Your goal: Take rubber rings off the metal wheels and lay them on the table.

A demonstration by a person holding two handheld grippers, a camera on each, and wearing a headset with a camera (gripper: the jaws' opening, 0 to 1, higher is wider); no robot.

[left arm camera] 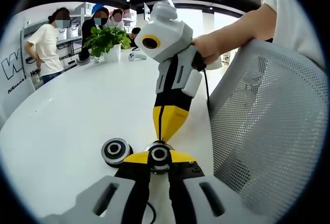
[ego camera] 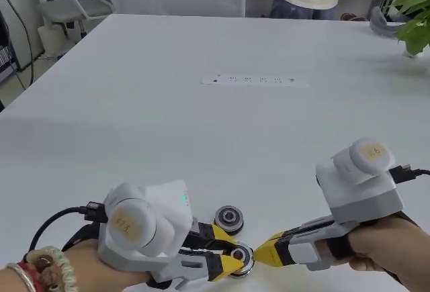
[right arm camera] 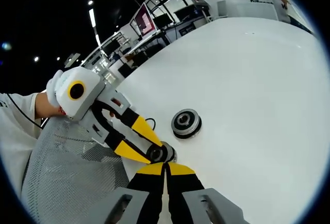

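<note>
A small metal wheel [ego camera: 242, 260] with a dark rubber ring sits at the table's near edge. My left gripper [ego camera: 235, 257] is shut on it, with a yellow jaw on either side of the wheel [left arm camera: 158, 153]. My right gripper [ego camera: 259, 255] comes in from the right with its jaws shut. Its yellow tips [left arm camera: 164, 137] touch the wheel's rim. Whether they pinch the ring is hidden. The right gripper view shows that wheel [right arm camera: 157, 154] just beyond my right gripper [right arm camera: 165, 166]. A second wheel [ego camera: 229, 217] with its ring lies flat just behind, also visible as the second wheel [left arm camera: 116, 151] [right arm camera: 186, 122].
A white power strip [ego camera: 255, 80] lies mid-table on the broad white table [ego camera: 134, 117]. A potted plant [ego camera: 418, 17] stands at the far right corner. A mesh chair [left arm camera: 258, 131] is close behind the near table edge. People stand beyond the far end.
</note>
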